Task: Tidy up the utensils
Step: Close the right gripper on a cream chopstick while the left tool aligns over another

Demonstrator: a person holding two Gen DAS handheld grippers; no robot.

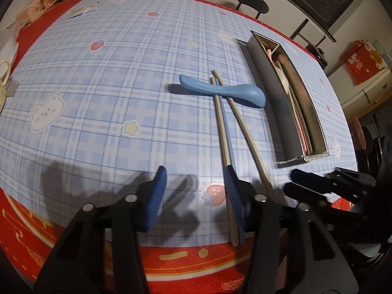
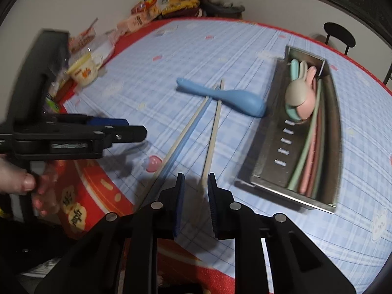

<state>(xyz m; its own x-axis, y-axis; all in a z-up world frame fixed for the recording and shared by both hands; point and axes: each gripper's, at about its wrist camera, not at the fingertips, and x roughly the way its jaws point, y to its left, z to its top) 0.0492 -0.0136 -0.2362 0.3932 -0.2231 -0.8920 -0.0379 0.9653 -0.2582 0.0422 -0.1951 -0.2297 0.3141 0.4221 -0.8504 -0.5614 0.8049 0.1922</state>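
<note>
Left gripper point(image 1: 193, 191): jaws wide apart, holding nothing.
Right gripper point(image 2: 196, 196): jaws parted around near end of one beige chopstick point(image 2: 212, 136).
Blue plastic spoon point(image 1: 221, 93): on table, lying across both chopsticks.
Steel utensil tray point(image 1: 276, 98): beside the spoon; holds pastel utensils.

Domestic setting, most likely a dining area in a home. Round table point(image 1: 98, 78) covered with a blue plaid cloth printed with bears, strawberries and stars, over a red festive underlay with gold motifs. Snack packets point(image 2: 161, 2) and a tissue pack point(image 1: 36, 9) piled at the far edge against a plain wall. Cartoon-print mug point(image 2: 84, 71) close by. 1 black round-backed chair point(image 1: 252, 5) pulled up at the far side. Steel cutlery tray point(image 2: 335, 122) holding pastel chopsticks and rabbit-eared spoons point(image 2: 300, 93). Red decorated gift box point(image 1: 365, 61) on a pale cabinet in the background.
</note>
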